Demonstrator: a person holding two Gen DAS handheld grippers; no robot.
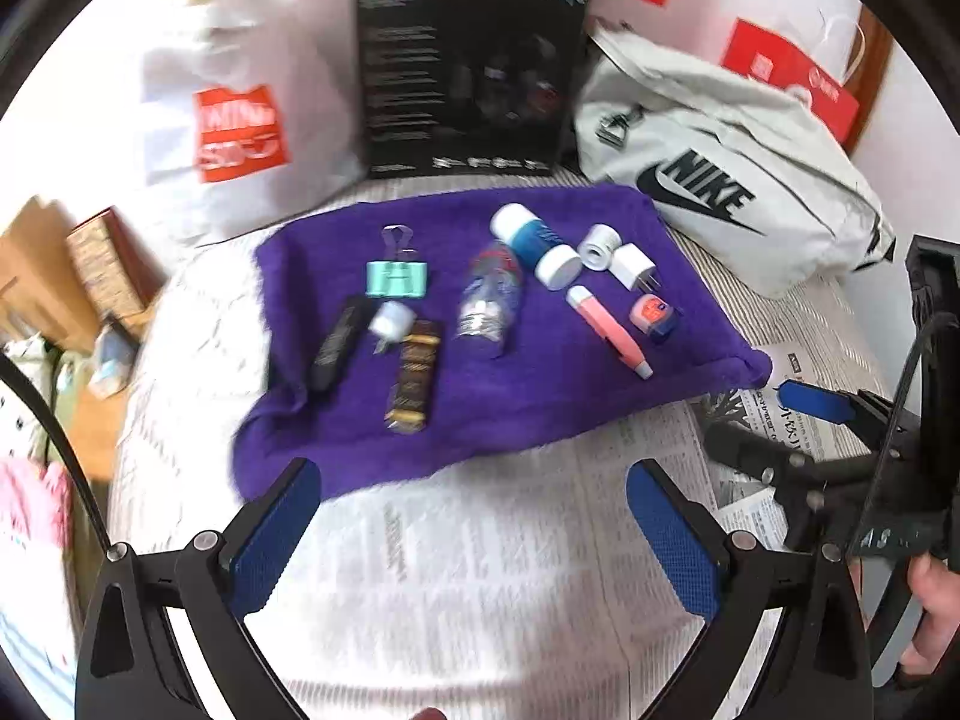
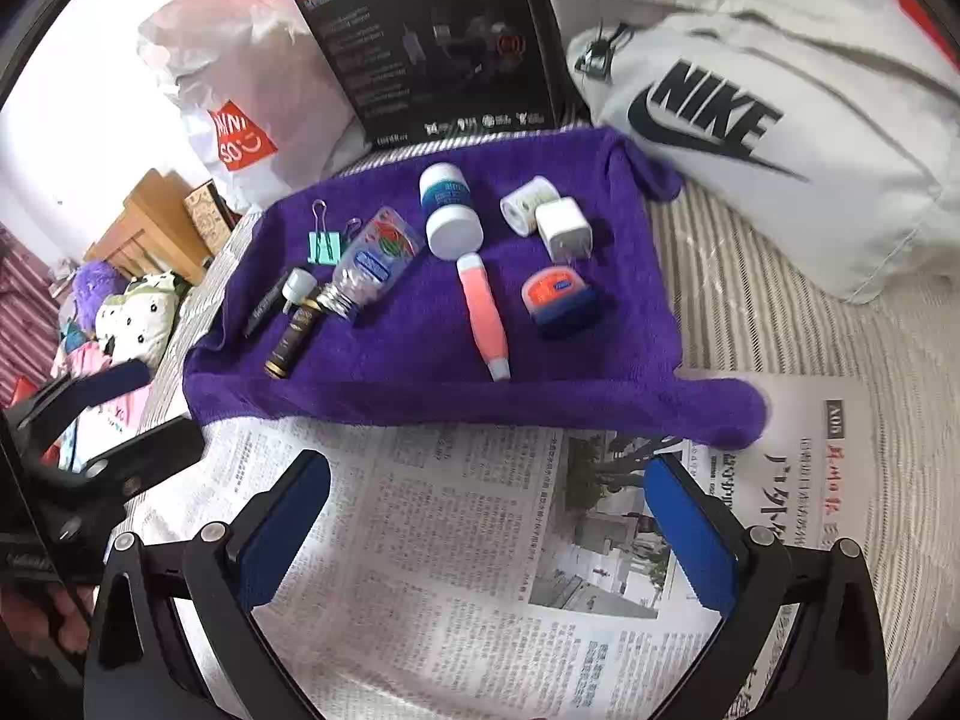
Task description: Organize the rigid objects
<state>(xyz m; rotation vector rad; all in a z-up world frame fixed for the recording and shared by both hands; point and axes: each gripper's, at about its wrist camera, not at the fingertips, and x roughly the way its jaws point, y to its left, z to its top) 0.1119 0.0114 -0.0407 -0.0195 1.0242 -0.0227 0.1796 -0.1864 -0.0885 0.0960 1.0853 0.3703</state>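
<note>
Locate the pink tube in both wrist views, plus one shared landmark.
Left wrist: pink tube lies right of centre on the purple towel, beside the orange-lidded jar.
Right wrist: pink tube lies mid-frame, left of that jar.
Shared landmark: white Nike bag.

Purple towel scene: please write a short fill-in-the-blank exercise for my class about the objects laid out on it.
1. The small objects lie on a towel whose colour is ____.
2. The white bag beside the towel bears the word ____.
3. Under the towel, printed ____ covers the surface.
4. The mint green binder clip lies nearer the tool in the person's ____ hand than the pink pen does.

Missing words: purple; NIKE; newspaper; left
</note>
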